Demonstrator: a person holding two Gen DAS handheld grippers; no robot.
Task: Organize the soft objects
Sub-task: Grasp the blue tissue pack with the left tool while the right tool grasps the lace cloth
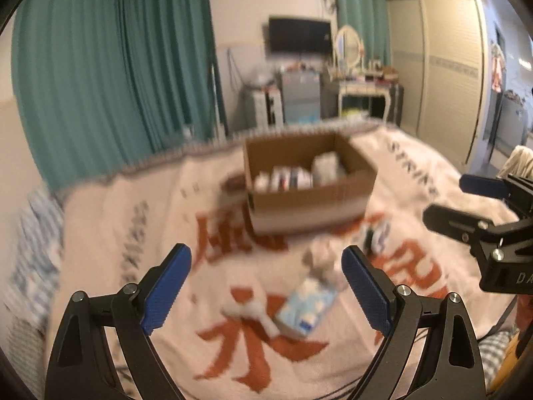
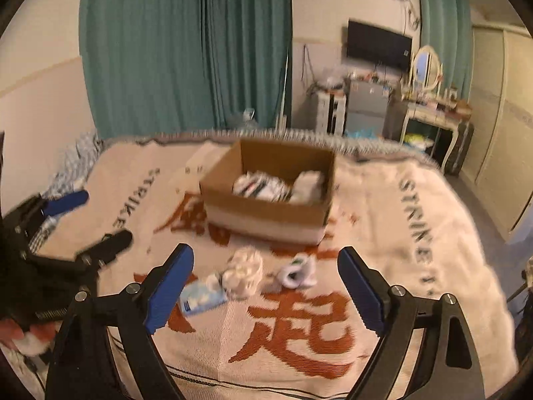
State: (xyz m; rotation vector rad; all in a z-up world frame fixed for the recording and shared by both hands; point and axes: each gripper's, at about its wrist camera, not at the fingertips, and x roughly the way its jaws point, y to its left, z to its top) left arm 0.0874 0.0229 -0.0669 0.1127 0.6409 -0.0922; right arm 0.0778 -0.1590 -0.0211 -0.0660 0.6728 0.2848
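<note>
Blue tissue pack [image 2: 202,297], lower left of frame: light, squashy; grip across its short sides. Left gripper [image 1: 266,295] and right gripper [image 2: 266,291] jaws apart, empty.

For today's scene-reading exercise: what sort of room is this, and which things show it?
Most likely a bedroom: the work goes on over a bed with a printed blanket, a dressing table with an oval mirror stands by the wall, and a tall wardrobe fills the corner.

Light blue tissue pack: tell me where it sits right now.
The light blue tissue pack lies on the blanket in front of the cardboard box, just left of the crumpled white bundle; in the left wrist view it lies between the open fingers.
</note>
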